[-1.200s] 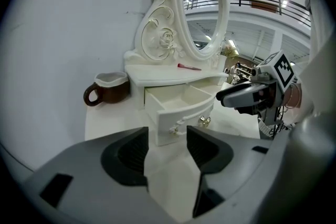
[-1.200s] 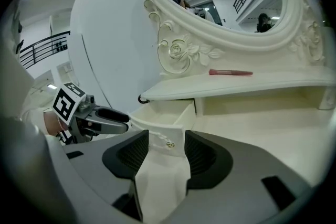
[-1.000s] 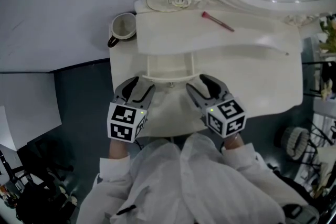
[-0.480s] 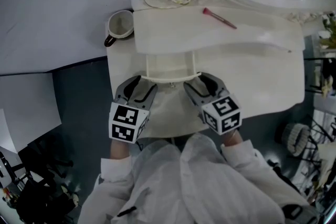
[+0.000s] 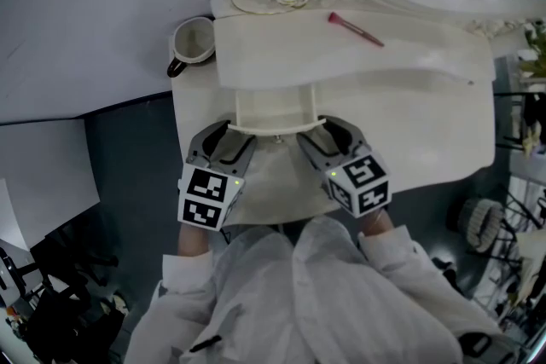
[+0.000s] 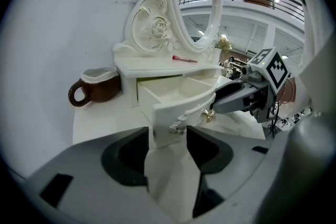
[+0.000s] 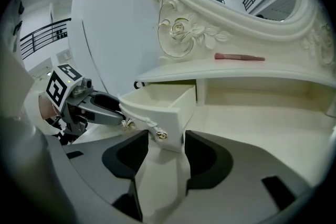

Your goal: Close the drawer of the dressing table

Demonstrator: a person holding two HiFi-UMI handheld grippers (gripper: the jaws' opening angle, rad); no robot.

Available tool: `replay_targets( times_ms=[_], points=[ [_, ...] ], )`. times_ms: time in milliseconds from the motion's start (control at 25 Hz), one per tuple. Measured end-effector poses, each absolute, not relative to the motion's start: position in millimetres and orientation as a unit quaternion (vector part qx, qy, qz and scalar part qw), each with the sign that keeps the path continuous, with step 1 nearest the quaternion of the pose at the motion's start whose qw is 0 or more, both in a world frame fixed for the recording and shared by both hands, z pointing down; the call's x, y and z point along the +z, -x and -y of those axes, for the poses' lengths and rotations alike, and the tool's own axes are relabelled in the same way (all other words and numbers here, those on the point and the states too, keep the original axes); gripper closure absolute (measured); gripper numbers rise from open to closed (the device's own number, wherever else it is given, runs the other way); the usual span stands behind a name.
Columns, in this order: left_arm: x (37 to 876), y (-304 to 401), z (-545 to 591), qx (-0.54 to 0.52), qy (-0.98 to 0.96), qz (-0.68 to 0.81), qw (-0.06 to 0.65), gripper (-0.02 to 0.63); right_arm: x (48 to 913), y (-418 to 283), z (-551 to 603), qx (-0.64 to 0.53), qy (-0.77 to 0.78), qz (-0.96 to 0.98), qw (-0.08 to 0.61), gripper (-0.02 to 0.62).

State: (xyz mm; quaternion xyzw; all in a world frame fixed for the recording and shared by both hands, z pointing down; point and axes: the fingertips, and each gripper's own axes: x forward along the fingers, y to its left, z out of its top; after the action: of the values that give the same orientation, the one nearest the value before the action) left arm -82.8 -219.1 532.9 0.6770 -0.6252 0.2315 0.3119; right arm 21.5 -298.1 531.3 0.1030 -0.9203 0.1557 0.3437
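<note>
The white dressing table (image 5: 401, 111) has its small middle drawer (image 5: 275, 108) pulled partway out, and the inside looks empty. Its curved front (image 6: 181, 113) carries gold knobs (image 7: 161, 135). My left gripper (image 5: 226, 145) is open at the left end of the drawer front. My right gripper (image 5: 328, 141) is open at the right end. In the left gripper view, the right gripper's fingertip (image 6: 218, 107) touches the front beside a knob. In the right gripper view, the left gripper's fingertip (image 7: 116, 117) does the same. Neither gripper holds anything.
A brown mug (image 5: 193, 43) stands at the table's left rear corner. A pink stick (image 5: 355, 29) lies on the raised shelf under the oval mirror (image 6: 195, 2). The person's white sleeves fill the near edge, with dark floor on both sides.
Both grippers have edged forward toward the table, and the drawer front sits slightly further in than a second ago.
</note>
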Motion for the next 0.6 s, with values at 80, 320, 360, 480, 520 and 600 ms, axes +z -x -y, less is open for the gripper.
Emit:
replay_targets(
  times_ms=[80, 320, 360, 480, 520, 600],
  points=[
    [533.0, 82.1, 220.8, 0.235, -0.680, 0.622, 0.309, 0.397, 531.4, -20.8, 297.8, 0.155, -0.102, 0.921, 0.343, 0.400],
    [533.9, 81.1, 223.3, 0.241, -0.687, 0.615, 0.303, 0.399, 531.8, -20.5, 299.3, 0.138, -0.100, 0.924, 0.341, 0.401],
    [534.5, 80.8, 224.0, 0.245, -0.688, 0.614, 0.301, 0.399, 532.3, -20.5, 299.7, 0.134, -0.099, 0.924, 0.343, 0.402],
    [535.9, 80.2, 225.5, 0.250, -0.688, 0.611, 0.300, 0.399, 534.2, -20.5, 300.3, 0.129, -0.095, 0.924, 0.348, 0.402],
    [535.9, 80.2, 225.6, 0.251, -0.688, 0.612, 0.299, 0.399, 534.4, -20.5, 300.4, 0.126, -0.094, 0.924, 0.349, 0.402],
    [535.6, 79.8, 225.1, 0.251, -0.688, 0.614, 0.295, 0.399, 534.3, -21.3, 300.4, 0.119, -0.094, 0.925, 0.348, 0.402]
  ],
)
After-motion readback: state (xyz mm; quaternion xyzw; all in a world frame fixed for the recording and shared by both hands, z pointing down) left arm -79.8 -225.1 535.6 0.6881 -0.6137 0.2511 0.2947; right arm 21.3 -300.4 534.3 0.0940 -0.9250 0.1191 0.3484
